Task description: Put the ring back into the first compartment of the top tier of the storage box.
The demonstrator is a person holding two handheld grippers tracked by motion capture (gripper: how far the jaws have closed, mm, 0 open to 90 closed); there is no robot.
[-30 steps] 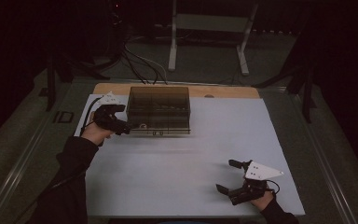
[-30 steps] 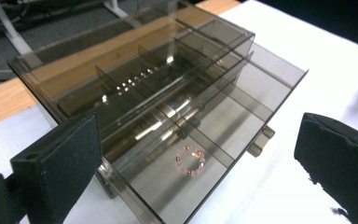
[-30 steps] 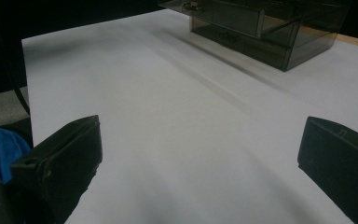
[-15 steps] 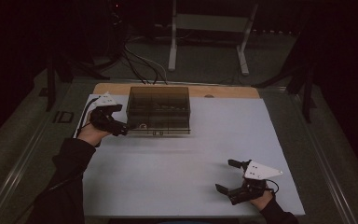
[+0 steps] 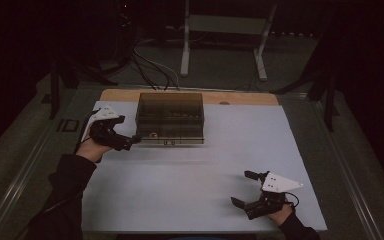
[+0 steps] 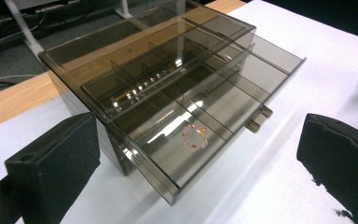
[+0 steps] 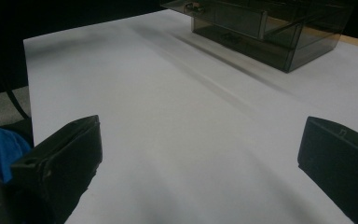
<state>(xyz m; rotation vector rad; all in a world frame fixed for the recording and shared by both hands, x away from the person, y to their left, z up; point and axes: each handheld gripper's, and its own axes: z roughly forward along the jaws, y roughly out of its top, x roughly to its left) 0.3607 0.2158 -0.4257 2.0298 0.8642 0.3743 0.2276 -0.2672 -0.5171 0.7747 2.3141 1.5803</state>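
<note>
My right claw [image 5: 247, 190] sits in the lower right of the high view, low over the white worktop [image 5: 190, 185], its jaws spread wide with nothing between them. In the right gripper view those two black jaws stand at the bottom corners with only bare white sheet between them, and a patch of blue shows at the left edge beside the left-hand jaw.

Farther up, at the left of the high view, my left claw [image 5: 130, 141] is held just beside the front left corner of the smoky clear drawer box [image 5: 170, 117]. Its jaws are also wide apart and hold nothing; whether a jaw tip touches the box I cannot tell. My dark sleeve [image 5: 67, 190] runs down from it to the bottom left of the frame.

The box stands in the upper middle of the worktop, near its far edge, where a strip of bare wood [image 5: 240, 97] shows. In the left gripper view a drawer [image 6: 200, 121] of the box stands pulled out toward me, split by clear dividers. A small bead bracelet [image 6: 195, 136], pink with gold bits, lies flat in one front compartment, in the middle of that frame between my two jaws. A small handle [image 6: 258, 117] sticks out from the drawer's front at centre right.

Beyond the worktop, cables [image 5: 150, 70] and a pale stand [image 5: 225, 30] sit on the dark floor at the top of the high view.
</note>
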